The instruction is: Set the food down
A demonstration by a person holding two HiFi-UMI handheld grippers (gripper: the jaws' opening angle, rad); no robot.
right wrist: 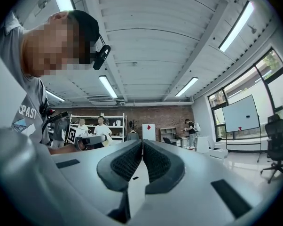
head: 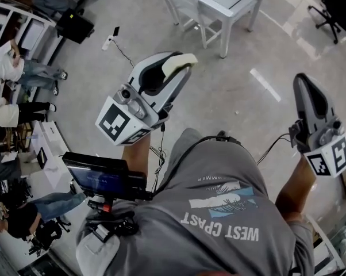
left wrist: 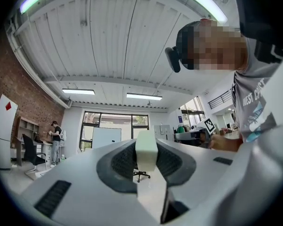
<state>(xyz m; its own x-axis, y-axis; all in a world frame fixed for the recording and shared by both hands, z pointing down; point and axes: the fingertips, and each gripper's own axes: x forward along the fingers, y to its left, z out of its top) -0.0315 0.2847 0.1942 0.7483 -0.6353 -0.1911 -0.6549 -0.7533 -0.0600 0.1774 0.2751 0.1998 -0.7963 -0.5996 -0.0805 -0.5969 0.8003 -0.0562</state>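
Note:
A pale, cream-white block of food (head: 182,61) sits pinched between the tips of my left gripper (head: 176,68), which is held up in front of my chest above the grey floor. In the left gripper view the same block (left wrist: 146,155) stands between the dark ribbed pads, and the left gripper (left wrist: 146,142) points up at the ceiling. My right gripper (head: 301,79) is raised at the right with its jaws pressed together and nothing in them. The right gripper view shows the right gripper (right wrist: 142,145) shut, pad against pad.
A white table (head: 233,2) with a white chair (head: 187,10) stands ahead on the floor. A black office chair (head: 337,4) is at the far right. People (head: 9,65) stand by shelves at the left. A dark screen device (head: 101,180) hangs at my chest.

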